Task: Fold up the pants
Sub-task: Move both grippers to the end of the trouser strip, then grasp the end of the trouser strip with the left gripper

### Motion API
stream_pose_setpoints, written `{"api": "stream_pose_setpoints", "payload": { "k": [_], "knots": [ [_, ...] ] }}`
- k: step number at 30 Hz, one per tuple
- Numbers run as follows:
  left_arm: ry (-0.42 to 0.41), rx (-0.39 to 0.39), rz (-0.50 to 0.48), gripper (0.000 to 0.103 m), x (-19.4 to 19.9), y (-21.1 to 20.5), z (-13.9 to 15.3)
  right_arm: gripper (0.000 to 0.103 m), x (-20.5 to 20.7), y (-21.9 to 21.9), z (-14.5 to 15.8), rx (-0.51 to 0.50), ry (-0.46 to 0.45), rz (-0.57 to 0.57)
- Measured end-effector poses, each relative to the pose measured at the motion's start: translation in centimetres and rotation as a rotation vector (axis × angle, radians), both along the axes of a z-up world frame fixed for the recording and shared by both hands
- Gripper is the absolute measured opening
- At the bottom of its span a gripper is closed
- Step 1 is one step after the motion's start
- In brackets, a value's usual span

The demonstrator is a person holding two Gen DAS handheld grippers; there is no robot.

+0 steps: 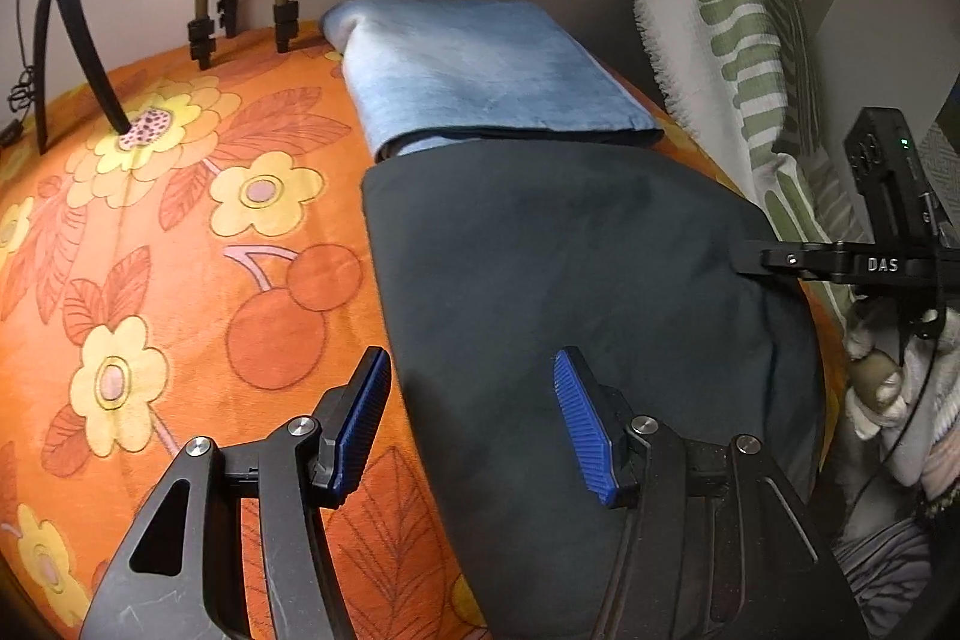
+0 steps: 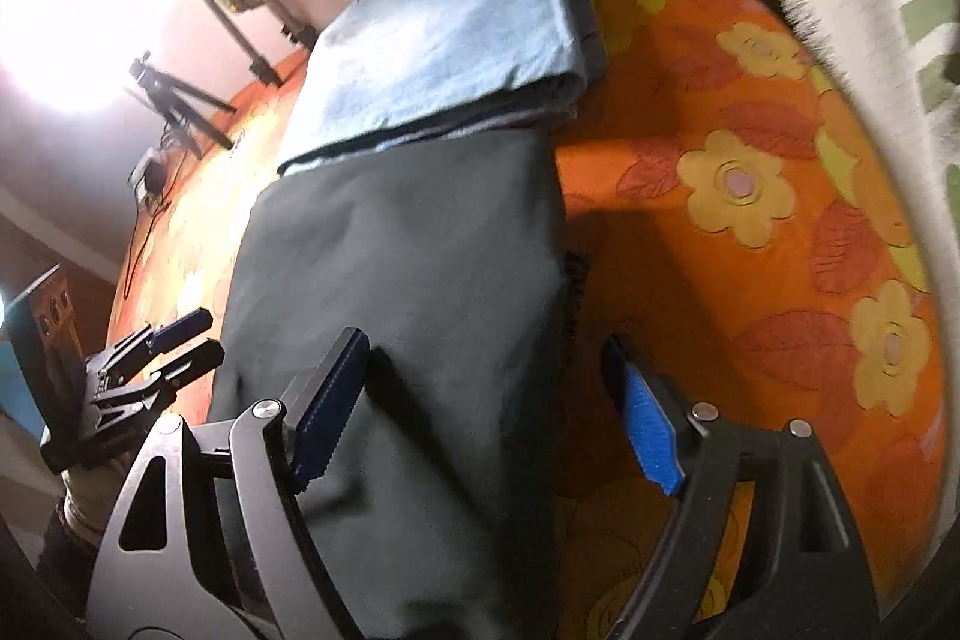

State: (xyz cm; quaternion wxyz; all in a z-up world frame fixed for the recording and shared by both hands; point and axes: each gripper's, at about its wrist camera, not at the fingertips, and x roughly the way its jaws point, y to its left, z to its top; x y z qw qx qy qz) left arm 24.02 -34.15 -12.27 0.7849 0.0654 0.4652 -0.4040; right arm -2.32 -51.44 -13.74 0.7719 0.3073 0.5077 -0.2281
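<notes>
The dark pants [image 1: 570, 292] lie folded flat on the orange flowered blanket [image 1: 180, 250], their far edge touching a folded blue cloth [image 1: 480, 70] that sits just beyond them. The left gripper [image 1: 474, 418] hangs over the near left edge of the pants with its jaws spread wide, holding nothing. The right gripper [image 2: 489, 412] is spread the same way over the pants' near right edge, also empty.

Pants [image 1: 576, 268] lie on bedspread [image 1: 180, 244]; folded stack [image 1: 480, 70] just behind, overlapping far edge. Tripod [image 1: 60, 40] far left, pillow [image 1: 732, 40] at right.
</notes>
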Motion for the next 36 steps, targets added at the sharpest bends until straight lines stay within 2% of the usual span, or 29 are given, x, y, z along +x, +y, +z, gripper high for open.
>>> {"api": "stream_pose_setpoints", "payload": {
  "k": [5, 17, 20, 26, 32, 33, 36],
  "knots": [
    [0.025, -0.006, -0.002, 0.056, 0.3, -0.6, -0.7, 0.086, -0.2, -0.8, -1.1, 0.038, -0.009, -0.012],
    [0.112, -0.049, 0.034, 0.057, 1.7, -0.1, -2.0, 0.089, -0.4, -1.5, -2.5, 0.134, -0.086, -0.006],
    [0.11, -0.052, 0.036, 0.057, 1.6, -0.1, -1.9, 0.082, -0.1, -1.4, -2.6, 0.139, -0.092, 0.007],
    [0.127, -0.091, 0.049, 0.057, 2.0, 0.1, -2.1, 0.08, -0.4, -1.4, -2.5, 0.141, -0.108, 0.001],
    [0.101, -0.092, 0.048, 0.057, 1.5, -0.3, -2.1, 0.065, -0.7, -1.2, -2.6, 0.163, -0.12, -0.013],
    [0.102, -0.095, 0.048, 0.053, 1.5, -0.3, -2.1, 0.061, -0.6, -1.1, -2.6, 0.168, -0.119, -0.013],
    [0.099, -0.096, 0.048, 0.04, 1.4, -0.4, -2.1, 0.058, -0.6, -1.0, -2.7, 0.173, -0.12, -0.012]
  ]
}}
